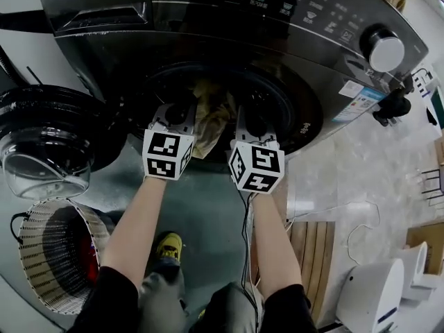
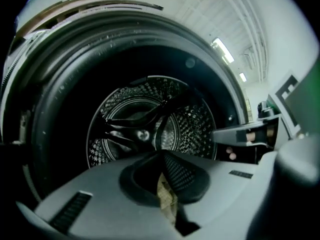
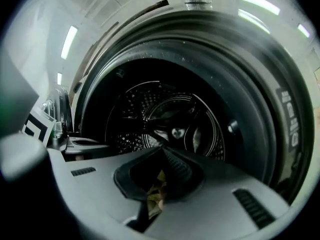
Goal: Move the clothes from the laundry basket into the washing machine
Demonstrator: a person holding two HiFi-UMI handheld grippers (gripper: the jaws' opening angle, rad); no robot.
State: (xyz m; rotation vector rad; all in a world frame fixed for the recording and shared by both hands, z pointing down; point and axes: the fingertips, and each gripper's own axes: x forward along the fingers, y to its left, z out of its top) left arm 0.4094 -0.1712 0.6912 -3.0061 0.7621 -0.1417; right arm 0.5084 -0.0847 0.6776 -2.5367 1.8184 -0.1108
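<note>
Head view: both grippers reach level into the washing machine [image 1: 208, 19] mouth, a tan cloth [image 1: 211, 116] bunched between them. Its long axis runs 12 to 6 o'clock, the lower end hanging over the rim. The left gripper [image 1: 175, 111] has its jaws clamped on the cloth's 9 o'clock edge, and the right gripper [image 1: 250, 122] pinches the 3 o'clock edge. The laundry basket [image 1: 31, 255] stands at 7 o'clock.
</note>
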